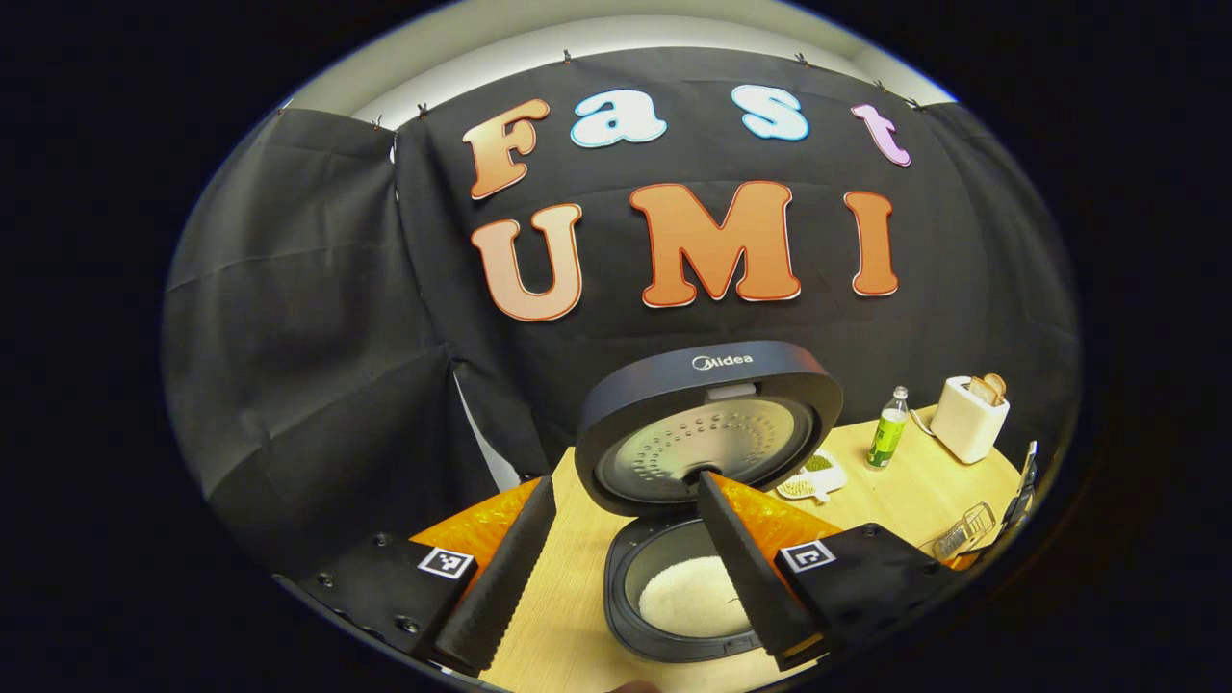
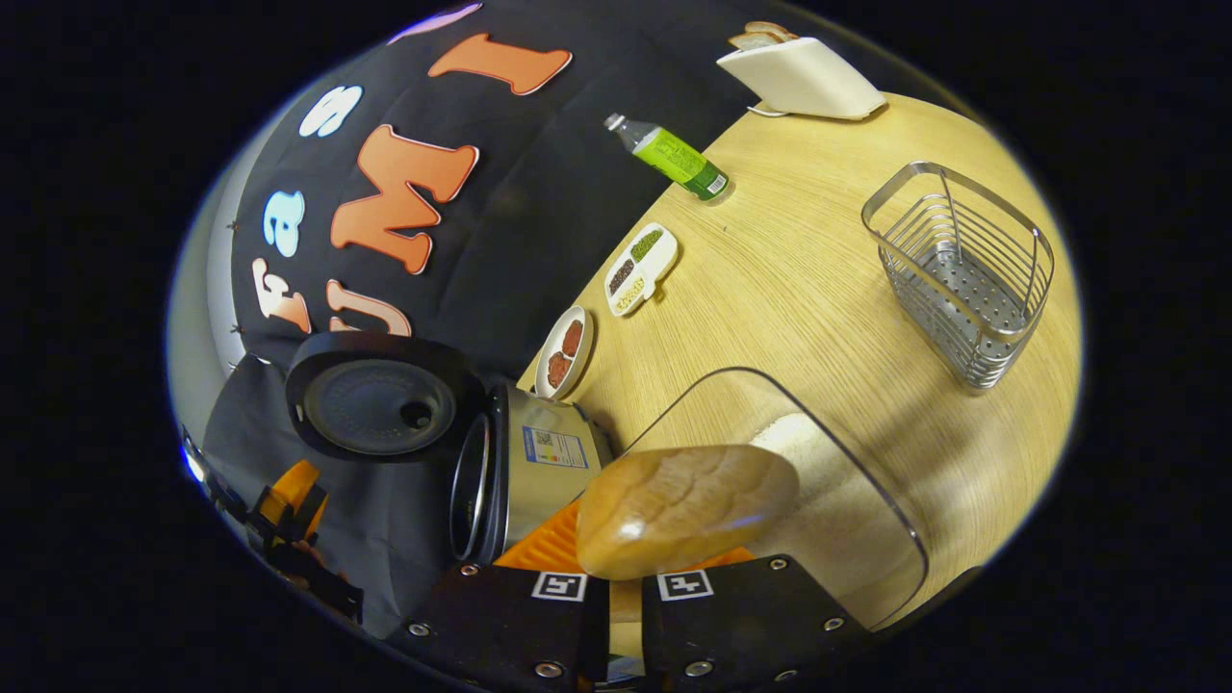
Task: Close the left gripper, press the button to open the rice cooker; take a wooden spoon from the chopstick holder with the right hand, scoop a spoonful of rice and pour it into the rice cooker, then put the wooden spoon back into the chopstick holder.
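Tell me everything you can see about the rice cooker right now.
The rice cooker stands on the wooden table with its lid swung up and open. The body and lid look dark, round and smooth; the lid's underside carries a shiny metal plate dotted with small holes. White rice lies in the inner pot. From the right gripper view its side looks metallic with a sticker, and the lid top has a round vent. Nothing touches it.
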